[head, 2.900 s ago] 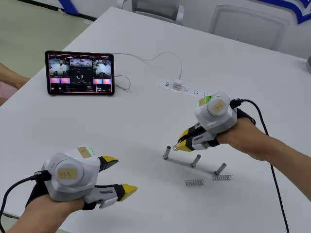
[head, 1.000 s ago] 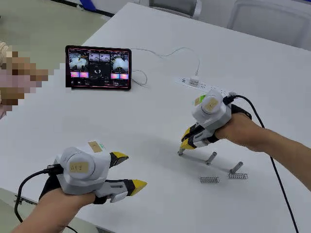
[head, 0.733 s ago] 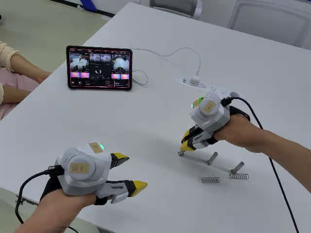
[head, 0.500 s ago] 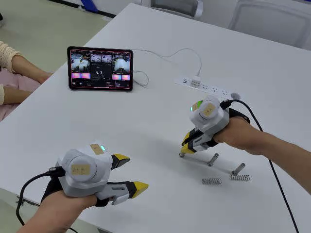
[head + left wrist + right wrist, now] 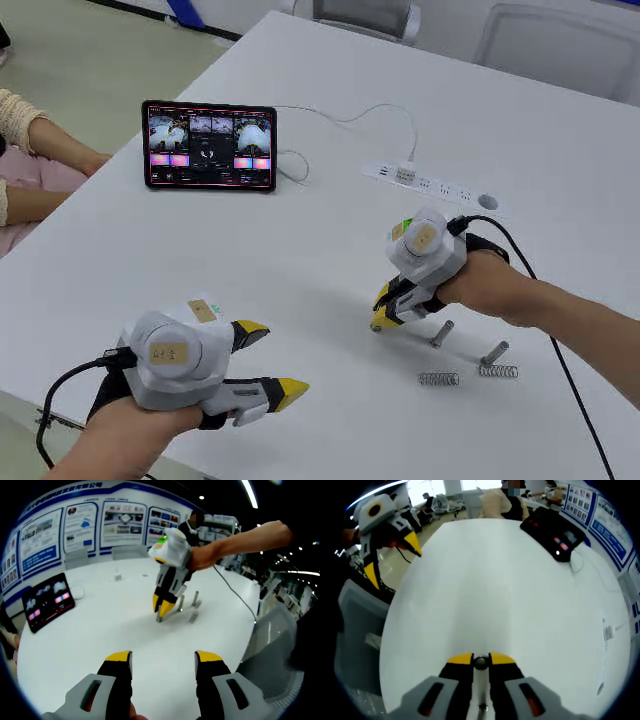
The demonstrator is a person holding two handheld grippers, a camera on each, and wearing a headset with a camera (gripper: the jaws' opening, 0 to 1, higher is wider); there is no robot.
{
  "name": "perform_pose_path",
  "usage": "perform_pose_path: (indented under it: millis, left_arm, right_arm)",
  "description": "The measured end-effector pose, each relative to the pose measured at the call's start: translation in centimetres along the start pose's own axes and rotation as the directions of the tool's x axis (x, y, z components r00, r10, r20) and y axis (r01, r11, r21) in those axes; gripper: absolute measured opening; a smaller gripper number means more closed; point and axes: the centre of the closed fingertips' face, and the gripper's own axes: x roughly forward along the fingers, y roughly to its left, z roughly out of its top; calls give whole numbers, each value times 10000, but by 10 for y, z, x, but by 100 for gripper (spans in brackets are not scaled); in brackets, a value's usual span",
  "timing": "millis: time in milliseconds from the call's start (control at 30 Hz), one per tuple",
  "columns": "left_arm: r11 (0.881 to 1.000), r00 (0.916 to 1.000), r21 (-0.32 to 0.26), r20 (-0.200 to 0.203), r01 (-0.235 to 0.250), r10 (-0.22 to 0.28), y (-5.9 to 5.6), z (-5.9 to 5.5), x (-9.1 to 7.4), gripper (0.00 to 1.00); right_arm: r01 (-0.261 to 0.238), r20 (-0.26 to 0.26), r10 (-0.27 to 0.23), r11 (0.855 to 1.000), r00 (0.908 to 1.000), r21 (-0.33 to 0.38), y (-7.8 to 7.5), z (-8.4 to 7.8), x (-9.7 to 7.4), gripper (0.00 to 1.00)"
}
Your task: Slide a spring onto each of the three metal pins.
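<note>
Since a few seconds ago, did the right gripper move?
Yes. In the head view the right gripper has come lower and leftward, away from the middle pin, onto the leftmost pin, which sits between its jaws.

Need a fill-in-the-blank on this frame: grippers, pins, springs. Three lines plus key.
1. ___ springs lie loose on the table.
2. The left gripper is ___ and holds nothing.
3. In the head view, the right gripper is closed on the ___ pin of the row.
Missing words: two; open; leftmost.
</note>
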Motion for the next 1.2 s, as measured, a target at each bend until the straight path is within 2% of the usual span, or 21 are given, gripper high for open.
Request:
perform_pose_path:
  millis: [233,600,900,1200]
  left_arm:
    - [10000,10000,21,-18,-8,8,0,0,-1,51]
    - [9999,10000,102,-15,68,-68,-3,3,1,51]
    - [9998,9999,167,36,143,-143,-5,8,4,51]
    - [9992,9994,250,84,321,-323,-11,13,9,51]
  right_arm:
    - [-35,-32,35,10000,10000,48,1,-2,-1,18]
    - [0,246,-9,9993,9997,372,4,-6,-14,29]
    - [110,904,-201,9950,9957,997,4,-8,-27,31]
    - [271,1666,-540,9868,9845,1600,5,-10,-44,32]
